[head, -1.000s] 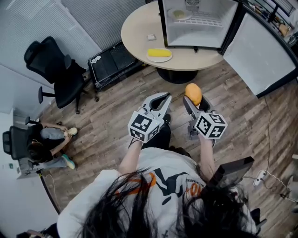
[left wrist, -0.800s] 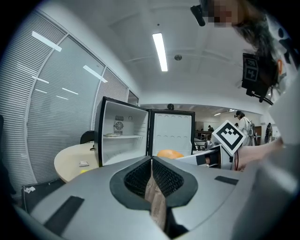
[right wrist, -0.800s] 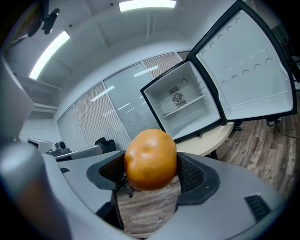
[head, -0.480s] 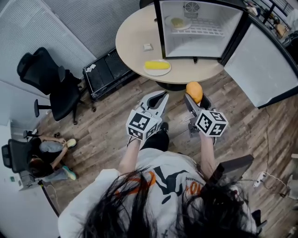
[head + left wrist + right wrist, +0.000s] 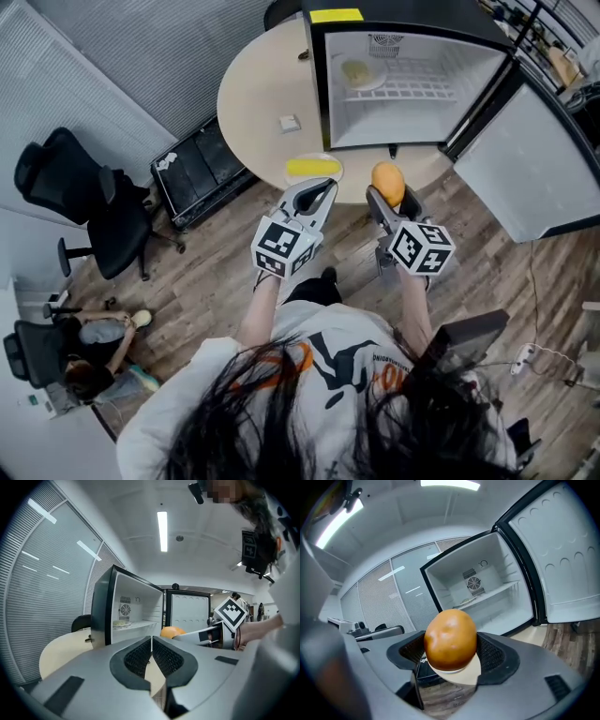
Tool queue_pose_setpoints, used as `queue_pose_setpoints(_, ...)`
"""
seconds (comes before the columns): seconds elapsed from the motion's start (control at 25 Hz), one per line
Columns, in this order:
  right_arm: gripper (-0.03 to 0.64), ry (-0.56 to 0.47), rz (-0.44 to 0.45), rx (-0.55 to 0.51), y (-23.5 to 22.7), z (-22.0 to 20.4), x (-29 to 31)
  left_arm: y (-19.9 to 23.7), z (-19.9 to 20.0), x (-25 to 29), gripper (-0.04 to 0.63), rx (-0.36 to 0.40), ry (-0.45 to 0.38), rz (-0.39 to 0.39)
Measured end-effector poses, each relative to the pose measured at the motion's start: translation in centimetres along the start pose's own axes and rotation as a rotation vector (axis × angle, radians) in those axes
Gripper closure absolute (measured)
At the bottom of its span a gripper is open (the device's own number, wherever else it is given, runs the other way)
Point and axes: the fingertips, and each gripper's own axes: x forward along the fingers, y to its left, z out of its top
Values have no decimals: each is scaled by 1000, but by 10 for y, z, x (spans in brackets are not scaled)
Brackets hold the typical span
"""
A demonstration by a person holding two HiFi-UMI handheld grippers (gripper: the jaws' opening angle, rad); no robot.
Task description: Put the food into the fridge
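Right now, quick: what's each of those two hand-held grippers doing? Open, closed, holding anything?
Left hand-held gripper: closed, empty.
Right hand-held gripper: closed on the orange fruit.

Clad in a white short-sleeved T-shirt (image 5: 281,361) printed in orange and black, under long dark hair (image 5: 412,427). Beyond the T-shirt, grey moulded left gripper (image 5: 317,192) and right gripper (image 5: 386,189), lined with black ribbed pads (image 5: 138,657), each topped by a white cube (image 5: 283,249) bearing black square markers.
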Motion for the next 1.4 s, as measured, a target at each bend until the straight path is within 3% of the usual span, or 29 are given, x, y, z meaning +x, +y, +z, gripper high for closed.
queue_pose_setpoints(0.28,270,-29,-71,14,-24,15,27,25,1,43,581,-16,-4,-80)
queue_pose_setpoints(0.64,268,-34,-126,26,-52,27,21,8,-8,78,581,-42,25,-154)
queue_pose_setpoints(1.0,268,-40,-105,-2,-93,69,34,5,-4,116,581,-42,45,-113)
queue_pose_setpoints(1.16,270,-34,-89,-44,-111,94,47,12,5,139,581,-83,22,-77)
queue_pose_setpoints(1.4,268,-34,-51,-103,-133,128,73,-1,3,171,581,-79,37,-89)
